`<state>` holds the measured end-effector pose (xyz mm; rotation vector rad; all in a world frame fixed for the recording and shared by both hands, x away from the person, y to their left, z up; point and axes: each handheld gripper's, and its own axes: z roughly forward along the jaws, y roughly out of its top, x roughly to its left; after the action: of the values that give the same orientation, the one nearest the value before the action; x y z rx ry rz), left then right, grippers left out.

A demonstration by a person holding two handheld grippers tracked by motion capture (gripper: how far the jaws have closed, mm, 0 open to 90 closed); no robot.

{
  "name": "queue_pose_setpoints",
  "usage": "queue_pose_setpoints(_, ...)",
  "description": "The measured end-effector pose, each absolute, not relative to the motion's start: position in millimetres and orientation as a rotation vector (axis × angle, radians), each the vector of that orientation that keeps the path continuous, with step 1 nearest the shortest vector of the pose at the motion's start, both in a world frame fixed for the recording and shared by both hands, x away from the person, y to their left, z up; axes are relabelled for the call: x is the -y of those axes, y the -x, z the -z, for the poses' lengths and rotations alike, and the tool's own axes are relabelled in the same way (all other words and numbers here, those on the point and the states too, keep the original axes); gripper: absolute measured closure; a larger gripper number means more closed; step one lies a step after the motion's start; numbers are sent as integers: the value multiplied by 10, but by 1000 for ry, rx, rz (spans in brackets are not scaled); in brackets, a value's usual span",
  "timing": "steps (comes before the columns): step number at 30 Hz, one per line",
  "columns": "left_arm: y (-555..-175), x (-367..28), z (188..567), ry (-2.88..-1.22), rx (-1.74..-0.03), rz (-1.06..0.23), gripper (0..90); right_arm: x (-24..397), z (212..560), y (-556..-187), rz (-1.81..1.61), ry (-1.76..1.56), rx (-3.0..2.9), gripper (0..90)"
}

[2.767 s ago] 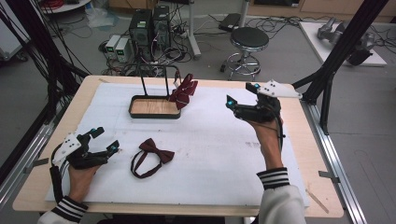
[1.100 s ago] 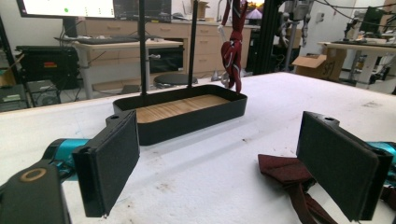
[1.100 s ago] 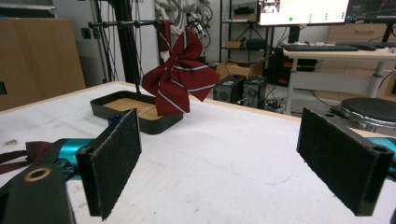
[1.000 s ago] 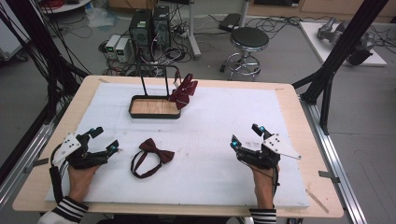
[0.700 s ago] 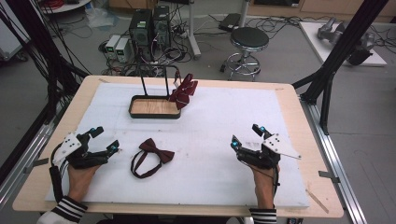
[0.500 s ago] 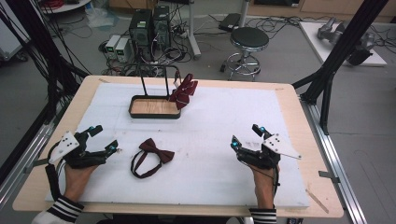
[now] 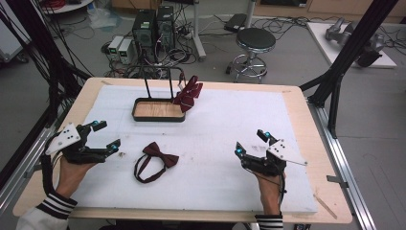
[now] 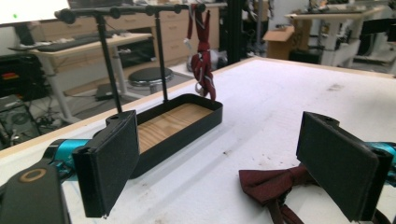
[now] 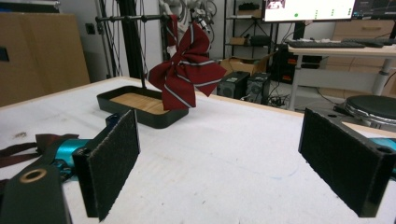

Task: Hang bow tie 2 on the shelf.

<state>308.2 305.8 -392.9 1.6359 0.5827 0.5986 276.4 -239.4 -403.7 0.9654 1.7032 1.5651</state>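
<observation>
A dark red bow tie [image 7: 160, 155] with its strap looped lies flat on the white mat; its wing shows low in the left gripper view [image 8: 271, 184]. A striped red bow tie [image 7: 188, 93] [image 9: 187, 70] [image 8: 201, 65] hangs from the black rack's bar [image 7: 160, 72] beside the wooden-floored tray [image 7: 135, 114]. My left gripper [image 7: 103, 135] is open at the mat's left, just left of the flat bow tie, holding nothing. My right gripper [image 7: 251, 142] is open at the mat's right, empty.
The black tray [image 8: 205, 121] [image 9: 140, 116] stands at the mat's far middle with the rack's two posts rising from it. The wooden table rim [image 7: 306, 124] frames the mat. A stool [image 7: 255, 40] and computers [image 7: 153, 28] stand on the floor beyond.
My right gripper came down from the far right of the table to the near right and has rested there. My left gripper shifted slightly forward in the last half second.
</observation>
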Motion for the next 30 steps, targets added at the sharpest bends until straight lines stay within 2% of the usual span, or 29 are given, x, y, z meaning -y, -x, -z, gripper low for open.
queue_pose_setpoints(21,-3389,-2670,3699,-1982,-430,-441,137,2413,4025,-2684,-1560,-947,-1723,117)
queue_pose_setpoints(30,-3512,-2461,3615,-2083,-369,-395,137,2530,4204,-2621,-1568,-979,-1683,118)
